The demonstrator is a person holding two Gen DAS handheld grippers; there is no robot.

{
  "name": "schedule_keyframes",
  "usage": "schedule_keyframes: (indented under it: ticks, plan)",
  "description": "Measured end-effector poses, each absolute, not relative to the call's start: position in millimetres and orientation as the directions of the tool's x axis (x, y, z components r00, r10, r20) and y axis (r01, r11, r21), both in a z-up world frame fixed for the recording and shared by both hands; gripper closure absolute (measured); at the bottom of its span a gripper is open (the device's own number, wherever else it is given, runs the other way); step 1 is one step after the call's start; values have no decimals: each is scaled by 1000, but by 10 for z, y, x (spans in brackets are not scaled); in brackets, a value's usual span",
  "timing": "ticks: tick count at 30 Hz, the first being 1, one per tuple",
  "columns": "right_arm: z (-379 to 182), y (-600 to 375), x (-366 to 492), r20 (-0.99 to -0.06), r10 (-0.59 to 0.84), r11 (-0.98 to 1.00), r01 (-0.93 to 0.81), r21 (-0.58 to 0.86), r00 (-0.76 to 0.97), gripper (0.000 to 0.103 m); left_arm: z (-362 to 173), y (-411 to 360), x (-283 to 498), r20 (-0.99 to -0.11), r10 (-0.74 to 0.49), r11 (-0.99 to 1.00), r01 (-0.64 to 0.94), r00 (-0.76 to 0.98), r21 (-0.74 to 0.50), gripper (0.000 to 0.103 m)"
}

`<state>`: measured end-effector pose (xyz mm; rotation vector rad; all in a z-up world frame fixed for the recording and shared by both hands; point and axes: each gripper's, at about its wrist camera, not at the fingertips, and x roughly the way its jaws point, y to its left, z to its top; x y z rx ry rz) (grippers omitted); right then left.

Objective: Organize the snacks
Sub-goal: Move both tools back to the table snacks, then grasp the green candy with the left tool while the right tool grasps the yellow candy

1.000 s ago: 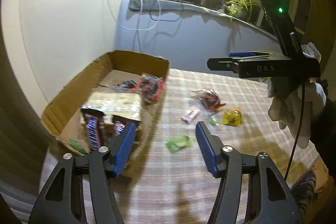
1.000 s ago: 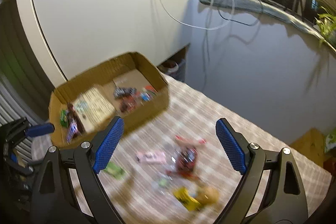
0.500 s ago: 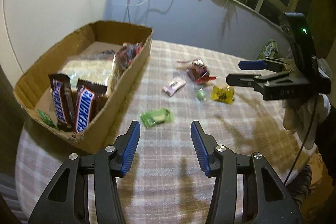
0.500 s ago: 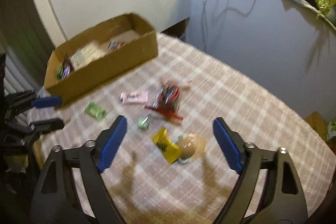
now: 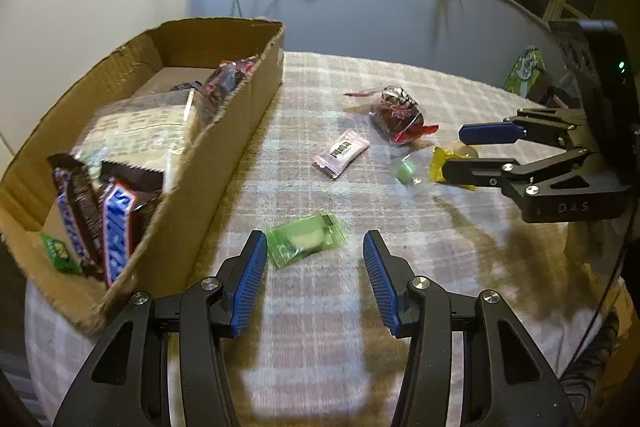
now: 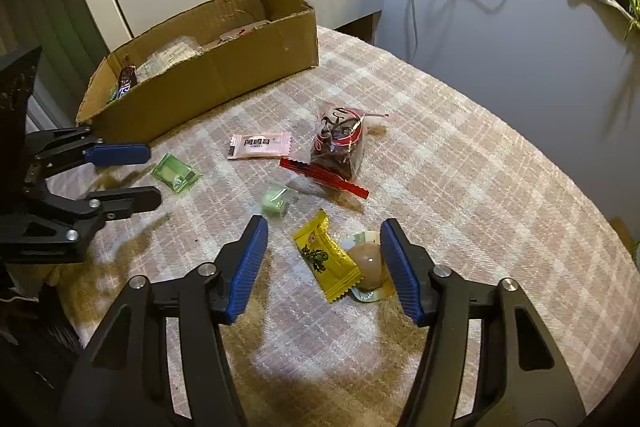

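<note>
Black grippers, ribbed blue fingers [image 5: 250, 285], silver screws, "DAS" lettering

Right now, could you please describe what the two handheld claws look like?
Both are black plastic frames with triangular cut-outs, silver screws and ribbed blue pads. The left claw and right claw look alike. From the left wrist view, the right claw's body carries "DAS" lettering, a small green light and a thin black cable hanging down.

"DAS" stands in pale letters on the black body of the right gripper [image 5: 464, 150]. The blue-and-brown chocolate bars [image 5: 116, 227] in the cardboard box [image 5: 224, 163] carry white lettering, only partly legible. The pink sachet's [image 6: 259, 145] print is too small to read.
</note>
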<state>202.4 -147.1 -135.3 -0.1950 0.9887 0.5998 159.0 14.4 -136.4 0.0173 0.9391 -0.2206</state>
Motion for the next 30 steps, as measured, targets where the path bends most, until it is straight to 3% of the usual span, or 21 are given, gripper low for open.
schedule_keyframes:
  ticks: [6,8,10,15,16,19,25,26,30]
  plan:
    - [-1390,-1448,2023,-823,404,815,-565,127,399,44,-1489,64,1675,-817,-162,977,209,553,-52,54]
    - [-1409,-1423,1998,-825,407,810,-573,126,393,48,-1495,71,1670,-817,-169,975,213,552,-58,55]
    - [-1444,-1410,1986,-831,404,806,-578,127,382,56,-1496,88,1674,-817,-171,975,212,551,-62,62]
    - [-1509,-1404,1938,-838,389,806,-582,108,382,57,-1500,57,1686,-813,-151,975,222,562,-27,75]
    - [-1513,-1381,1922,-841,376,805,-587,89,389,57,-1506,40,1693,-814,-136,975,221,564,-10,82]
    - [-1515,-1348,1880,-846,344,806,-591,44,407,60,-1510,42,1717,-813,-130,975,220,567,-2,87]
    - [-1489,-1407,1861,-842,353,810,-584,57,407,75,-1515,69,1735,-811,-126,978,207,571,-7,95]
    - [-1481,-1422,1860,-841,360,812,-580,69,404,90,-1513,72,1731,-811,-125,979,204,572,-7,95]
    - [-1481,-1458,1842,-840,368,817,-569,89,398,92,-1500,98,1716,-808,-127,981,195,576,-16,97]
